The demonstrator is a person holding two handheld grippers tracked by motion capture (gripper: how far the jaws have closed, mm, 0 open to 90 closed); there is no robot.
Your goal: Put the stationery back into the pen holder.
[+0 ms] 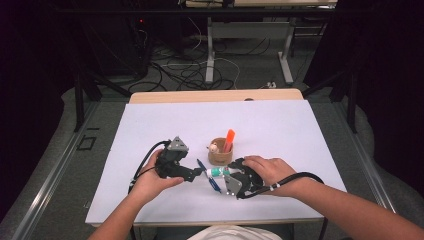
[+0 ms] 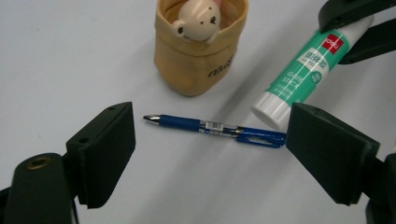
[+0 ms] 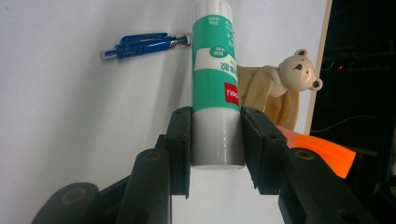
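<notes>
White sheeting covers the table, with a strip of bare wood left showing along its far edge; beyond it, tangled cables and desk legs are seen on a grey floor under dim light.

Right gripper: held low over the near middle of the table, lying almost level and pointed toward the other hand. Its jaws are clamped on a glue stick, the grey bottom end pinched between the pads, the green-and-white body and white cap sticking out past the tips. In the left gripper view the capped end of the stick is seen just above and beside the clip end of a blue pen.

Left gripper: held just to the left of the stick, tips turned toward it. Its jaws stand wide apart with nothing between the pads; the cap of the stick is seen near the inner face of one pad, but contact cannot be judged. The pen lies flat on the sheet below the gap between the jaws, metal tip away from the stick.

Tan fabric cup: upright just behind the pen and the stick, toward the middle of the table. A small bear figure is perched at its rim, and an orange marker stands in it, leaning a little to the right.

Both forearms are seen coming in from the near edge, each gripper trailing a black cable.
</notes>
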